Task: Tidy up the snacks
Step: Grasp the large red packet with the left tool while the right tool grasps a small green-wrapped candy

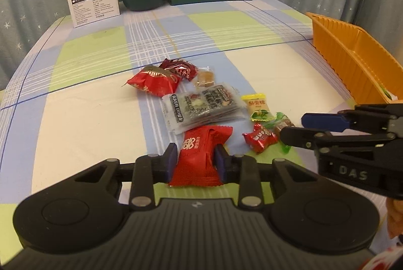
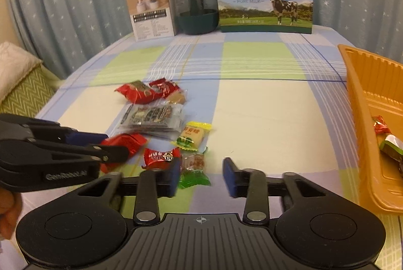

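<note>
A light, crinkly red snack packet (image 1: pixel 199 156) is pinched mid-body by the left gripper (image 1: pixel 195 160); the right gripper (image 2: pixel 202 175) is held open, empty.

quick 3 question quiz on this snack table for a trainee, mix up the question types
1. True or false: the left gripper has its jaws shut on the large red foil-wrapped snack.
2. Pick one: in the right wrist view, the orange ribbed plastic tray sits where relative to the snack pile? A) to its left B) to its right C) underneath it
3. Fill in: the clear candy with green twisted ends lies in the gap between the open jaws of the ___ gripper.

Key
1. True
2. B
3. right: it is the right gripper
</note>
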`<state>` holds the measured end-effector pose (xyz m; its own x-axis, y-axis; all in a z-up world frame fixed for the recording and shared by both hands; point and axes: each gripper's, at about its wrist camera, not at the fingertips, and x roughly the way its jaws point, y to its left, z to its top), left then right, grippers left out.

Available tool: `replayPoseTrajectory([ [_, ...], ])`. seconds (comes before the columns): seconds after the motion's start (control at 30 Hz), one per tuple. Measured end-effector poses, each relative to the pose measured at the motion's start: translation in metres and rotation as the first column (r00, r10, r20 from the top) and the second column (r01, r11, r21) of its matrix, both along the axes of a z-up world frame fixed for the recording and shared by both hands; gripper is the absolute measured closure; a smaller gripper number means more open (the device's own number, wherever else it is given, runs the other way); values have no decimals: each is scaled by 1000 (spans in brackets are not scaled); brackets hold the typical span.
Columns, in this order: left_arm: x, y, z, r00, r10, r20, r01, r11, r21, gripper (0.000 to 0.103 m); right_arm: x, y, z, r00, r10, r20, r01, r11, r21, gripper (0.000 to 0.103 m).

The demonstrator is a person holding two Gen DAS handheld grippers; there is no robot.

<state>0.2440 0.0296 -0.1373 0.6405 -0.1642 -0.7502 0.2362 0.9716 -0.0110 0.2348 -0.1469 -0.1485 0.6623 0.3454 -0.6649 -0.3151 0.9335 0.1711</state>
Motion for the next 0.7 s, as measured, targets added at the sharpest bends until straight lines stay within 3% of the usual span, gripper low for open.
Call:
replayPoseTrajectory([
  [0.2, 1, -1, -2, 1000, -1, 2, 1, 1000, 5, 71, 2, 11, -3, 999, 29, 33, -26, 998, -64, 69],
  [0.4, 3, -3, -5, 1000, -3, 19, 3, 1000, 10, 71, 4, 14, -7, 999, 39, 33, -36, 997, -75, 80],
  [0.7, 0, -5, -5, 1000, 10, 16, -10, 1000, 23, 76, 3, 4, -3, 999, -21, 30, 23, 997, -70, 82],
])
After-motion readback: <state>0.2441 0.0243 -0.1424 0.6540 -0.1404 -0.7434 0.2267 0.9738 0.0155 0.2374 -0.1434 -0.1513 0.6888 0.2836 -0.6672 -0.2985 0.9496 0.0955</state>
